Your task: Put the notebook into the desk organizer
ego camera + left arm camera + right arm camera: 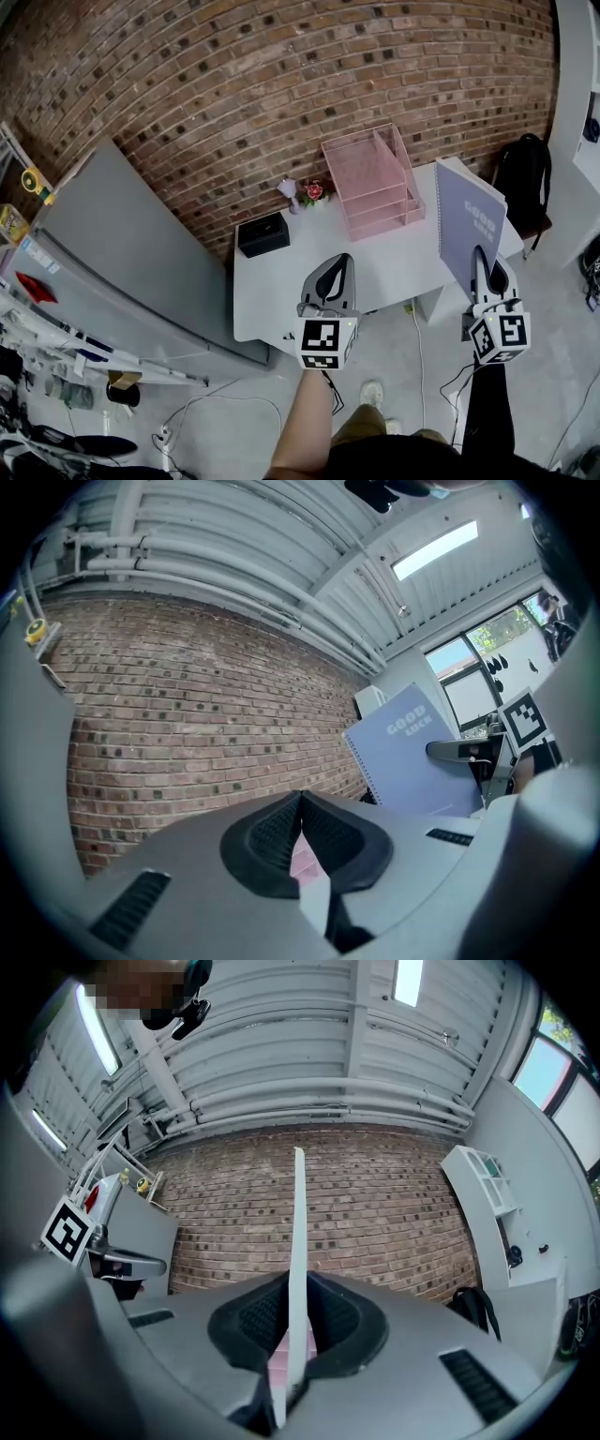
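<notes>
To the right of the pink desk organizer, above the right end of the white table, the notebook is held in the air, clear of the table top and not yet in any of the organizer's compartments. The right hand-held gripper is clamped on its near edge. In the right gripper view the notebook shows edge-on as a thin pale strip rising straight out between the pads of that hand-held gripper, so its long axis runs on from the jaws, away from the person and toward the brick wall behind the organizer. It stands on edge rather than lying flat. Its lavender cover, printed "GOOD LUCK", faces the organizer's side, with the spiral binding along the edge nearest the organizer. The left gripper view shows that cover tilted a little, with the right hand-held gripper on its lower part. The left hand-held gripper hovers in front of the organizer, over the table's near part, with its jaws closed together and nothing between them. To the left of the organizer on the table stand a small red flower ornament and, further left, a black box. A black backpack sits beyond the table's right end.
</notes>
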